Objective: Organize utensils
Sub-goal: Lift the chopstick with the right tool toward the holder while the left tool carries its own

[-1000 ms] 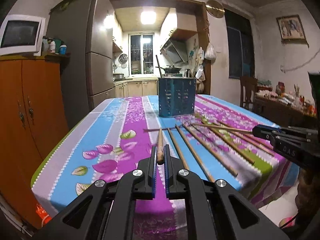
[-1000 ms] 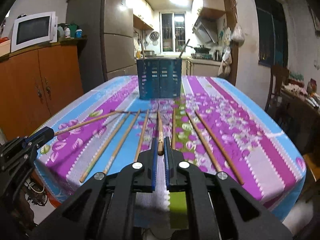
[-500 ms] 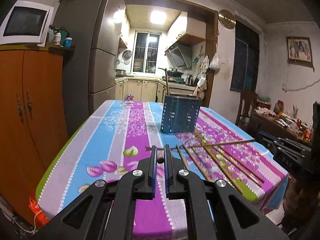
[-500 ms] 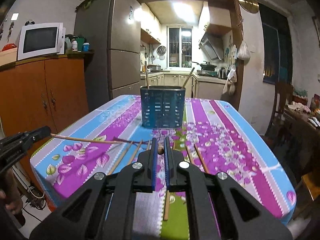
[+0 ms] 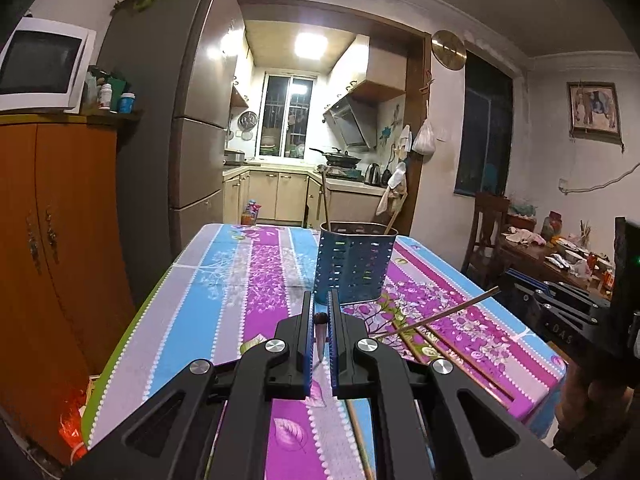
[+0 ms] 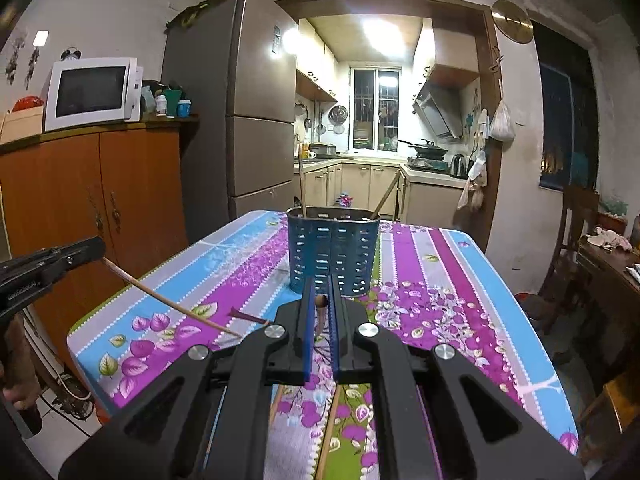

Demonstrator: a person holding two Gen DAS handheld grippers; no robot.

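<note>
My left gripper (image 5: 319, 314) is shut on a wooden chopstick (image 5: 320, 330), seen end-on and held above the table. My right gripper (image 6: 319, 300) is shut on another chopstick (image 6: 320, 308) the same way. Each gripper shows in the other's view: the right one (image 5: 504, 286) with its chopstick (image 5: 448, 312) slanting down, the left one (image 6: 96, 246) with its chopstick (image 6: 172, 300). A blue perforated utensil holder (image 5: 354, 264) (image 6: 333, 252) stands ahead on the table with two sticks in it. More chopsticks (image 5: 452, 354) lie on the cloth.
The table has a striped floral cloth (image 5: 224, 292) (image 6: 440, 300). An orange cabinet (image 5: 44, 240) with a microwave (image 6: 90, 94) and a fridge (image 6: 256, 120) stand at the left. A wooden chair (image 5: 486, 232) and a cluttered side table (image 5: 556, 248) are at the right.
Both grippers have lifted their chopsticks off the table and tilted up, so each stick now points down from the jaws. The holder appears closer.
</note>
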